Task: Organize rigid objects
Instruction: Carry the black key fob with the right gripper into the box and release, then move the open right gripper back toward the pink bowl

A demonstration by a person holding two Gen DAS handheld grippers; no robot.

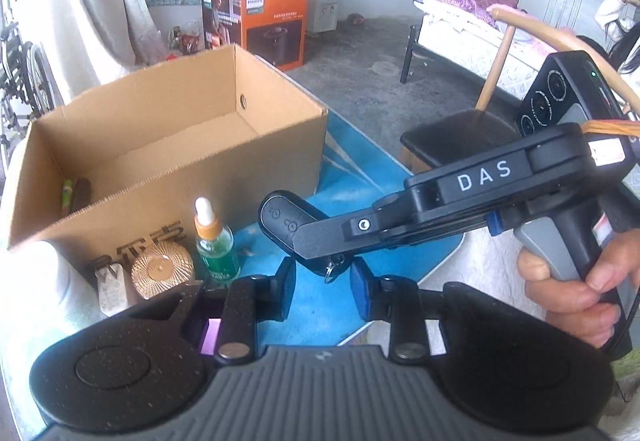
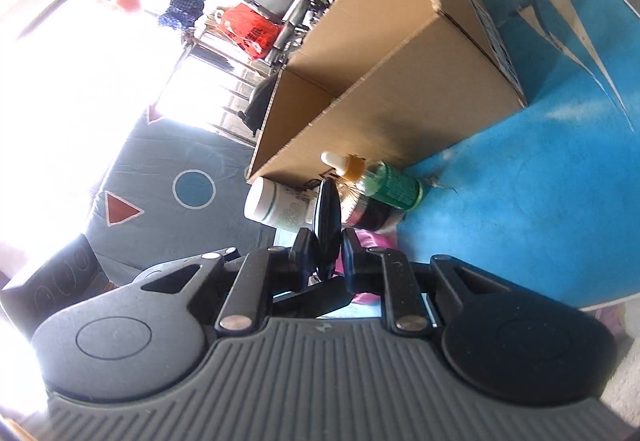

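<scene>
Key fob (image 1: 280,221) pinched in your right gripper (image 2: 328,253), just beside the cardboard box (image 1: 168,145).
Your left gripper (image 1: 322,285) hangs empty, jaws apart, under the fob; the green dropper bottle (image 1: 216,245) stands against the box's front wall.

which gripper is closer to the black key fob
Right. The right gripper is shut on the black key fob; the left gripper sits just below it, empty, not touching.
</scene>
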